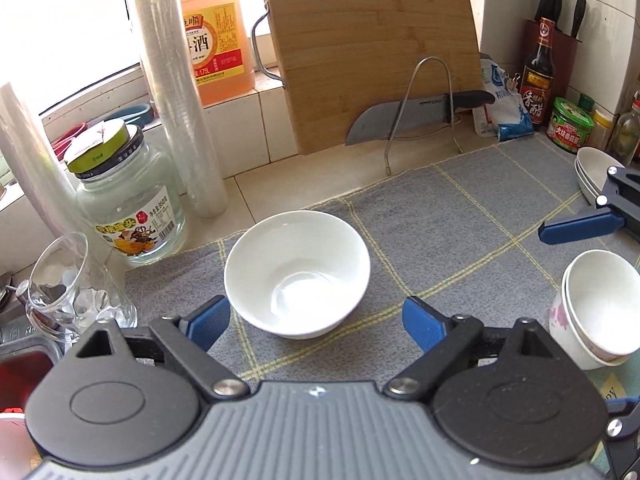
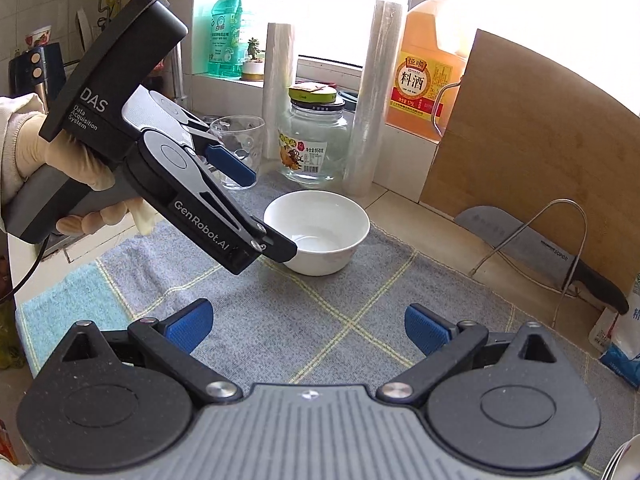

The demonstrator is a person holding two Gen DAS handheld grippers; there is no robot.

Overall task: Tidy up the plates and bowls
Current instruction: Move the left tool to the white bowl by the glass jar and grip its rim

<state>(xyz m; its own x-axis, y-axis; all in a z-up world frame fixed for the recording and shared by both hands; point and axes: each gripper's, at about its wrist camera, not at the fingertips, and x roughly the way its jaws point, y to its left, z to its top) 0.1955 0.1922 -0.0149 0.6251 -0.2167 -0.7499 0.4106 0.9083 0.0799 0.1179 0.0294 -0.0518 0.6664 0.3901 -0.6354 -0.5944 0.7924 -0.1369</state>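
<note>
Left claw (image 1: 316, 322) spread, empty, white bowl (image 1: 297, 272) just ahead between pads; right claw (image 2: 308, 330) spread, empty. Likely step: picking up the bowl; next, close on its rim.

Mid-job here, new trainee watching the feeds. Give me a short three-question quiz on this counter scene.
1. True or false: the left gripper is shut on the white bowl.
2. What rests in the wire rack against the bamboo cutting board? A) ladle B) kitchen knife C) whisk
3. What does the white bowl sit on?

Key:
1. False; its jaws stand open, clear of the bowl.
2. B
3. The grey checked mat.
</note>
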